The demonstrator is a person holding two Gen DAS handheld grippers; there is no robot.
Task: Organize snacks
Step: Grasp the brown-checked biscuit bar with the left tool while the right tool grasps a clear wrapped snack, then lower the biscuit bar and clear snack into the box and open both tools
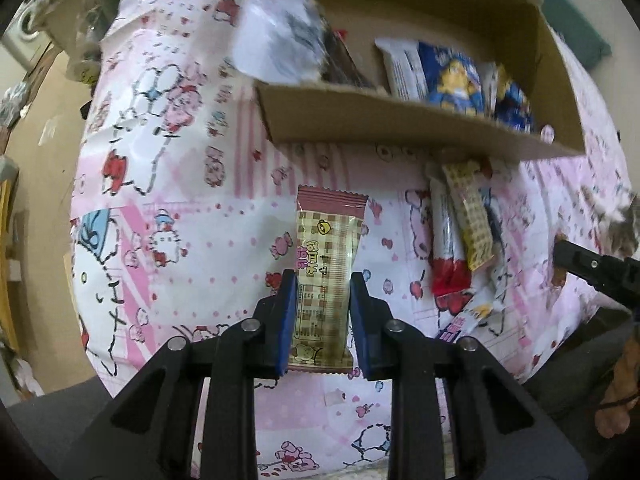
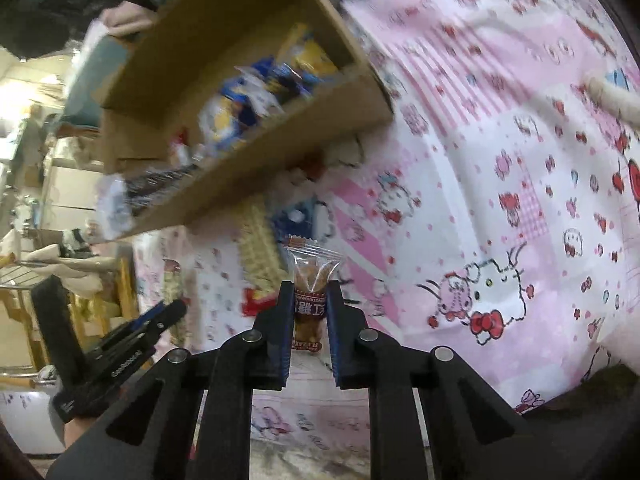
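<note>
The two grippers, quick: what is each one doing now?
Left gripper: closed on a beige checked snack packet.
Right gripper: closed on a small clear-wrapped snack.

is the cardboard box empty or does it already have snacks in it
Not empty. The cardboard box lies open on top, and several packets lie inside, including a blue and white snack packet. More packets still lie outside on the tablecloth.

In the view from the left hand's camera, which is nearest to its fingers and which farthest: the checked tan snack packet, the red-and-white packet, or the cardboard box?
1. Checked tan snack packet: clamped between the left gripper fingers.
2. Red-and-white packet: lying on the pink cloth, to the right.
3. Cardboard box: farthest, beyond both, with blue snack packs inside.
</note>
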